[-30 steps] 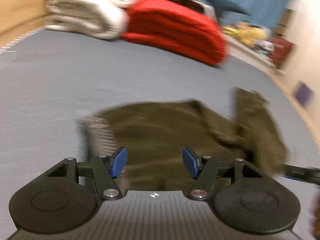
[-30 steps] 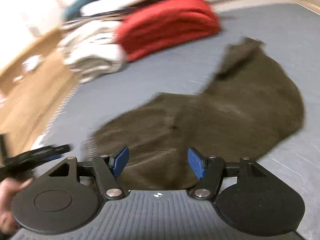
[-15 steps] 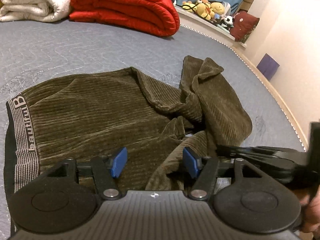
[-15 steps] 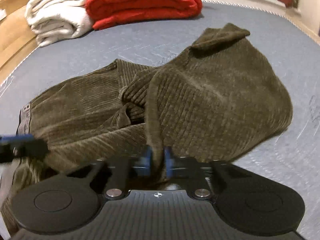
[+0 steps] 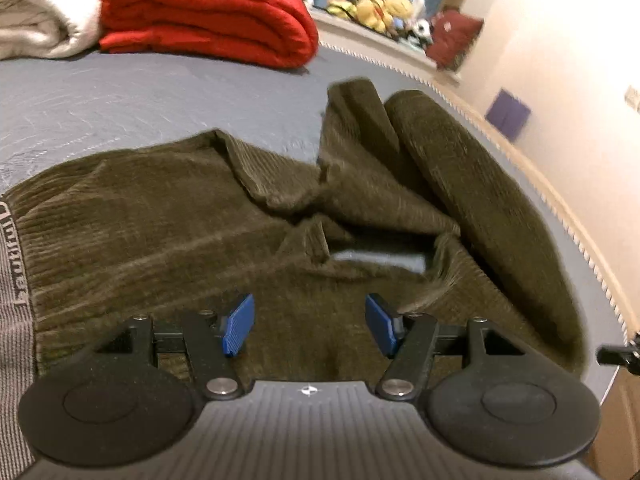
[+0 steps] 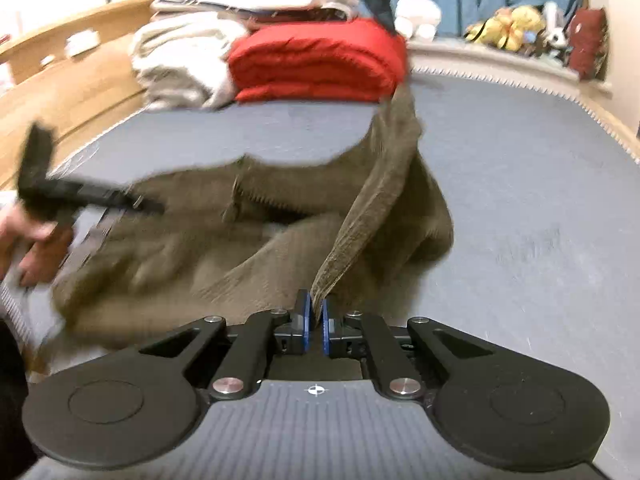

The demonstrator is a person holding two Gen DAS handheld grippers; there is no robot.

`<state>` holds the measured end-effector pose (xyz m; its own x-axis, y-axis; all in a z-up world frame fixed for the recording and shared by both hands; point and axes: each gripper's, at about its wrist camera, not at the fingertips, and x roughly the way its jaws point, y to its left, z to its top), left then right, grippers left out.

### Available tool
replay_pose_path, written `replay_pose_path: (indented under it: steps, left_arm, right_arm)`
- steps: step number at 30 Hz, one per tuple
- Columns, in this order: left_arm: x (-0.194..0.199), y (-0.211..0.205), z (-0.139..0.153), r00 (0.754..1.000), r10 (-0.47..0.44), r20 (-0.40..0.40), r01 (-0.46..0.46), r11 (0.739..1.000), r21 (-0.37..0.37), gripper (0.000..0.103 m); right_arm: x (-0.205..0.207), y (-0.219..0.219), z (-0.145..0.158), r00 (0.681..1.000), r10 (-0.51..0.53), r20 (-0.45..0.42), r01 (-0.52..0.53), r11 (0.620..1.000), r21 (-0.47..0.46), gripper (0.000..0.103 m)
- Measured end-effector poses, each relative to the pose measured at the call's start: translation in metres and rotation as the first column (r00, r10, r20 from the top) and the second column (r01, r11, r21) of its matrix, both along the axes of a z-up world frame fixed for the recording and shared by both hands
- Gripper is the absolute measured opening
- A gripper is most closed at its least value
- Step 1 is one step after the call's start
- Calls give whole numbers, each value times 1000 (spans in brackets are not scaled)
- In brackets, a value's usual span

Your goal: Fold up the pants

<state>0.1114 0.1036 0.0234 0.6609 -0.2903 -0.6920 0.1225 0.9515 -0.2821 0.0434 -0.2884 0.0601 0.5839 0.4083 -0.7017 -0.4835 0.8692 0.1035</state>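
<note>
Grey-blue quilted bedding (image 6: 520, 208) fills the room's wide bed, and on it lie the olive-green ribbed corduroy pants (image 5: 168, 216), rumpled, waistband toward nine o'clock in the left wrist view, legs bunched toward two o'clock. From the right wrist view, the right gripper (image 6: 315, 318) has its blue pads pressed together on a fold of the pants, and a taut ridge of cloth rises from the pinch toward twelve o'clock. At nine o'clock there, a person's hand (image 6: 28, 240) holds the other black tool, blurred. The left gripper (image 5: 310, 330) hovers over the cloth, blue pads spread wide with nothing pinched between them. Beyond the pants, at eleven o'clock, sit a folded red blanket (image 5: 208, 12) and a cream rolled blanket (image 5: 36, 20); plush toys (image 5: 376, 4) line the far ledge at one o'clock.
</note>
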Motion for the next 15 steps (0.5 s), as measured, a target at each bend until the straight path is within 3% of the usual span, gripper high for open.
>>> replay_pose_path:
  steps: [3,7,9,11,15]
  left_arm:
    - [-4,-3,-12,1000,14,-19,-13,1000,23,67]
    - [-28,2,-31,998,54,-35,-52,998,43,64]
    - [-41,2,-36,998,51,-36,-50,998,45,55]
    - [-55,-3,-35,999,43,-12,-43,998,45,37]
    - [-80,-17,-27,997,-26,74,22,998,59,30]
  right_arm:
    - [-17,-16,-19,996,10,-93,-13,999,-32,0]
    - [-14,-25,-25,991,-123,-59,118,990,-80,3]
    - [-4,-28,-20,979,-201,-30,200,979,-26,13]
    - [4,-23,-18,972,-233,0,233,972,14,31]
    - [31,8,-22,966,-253,57,253,967,12,41]
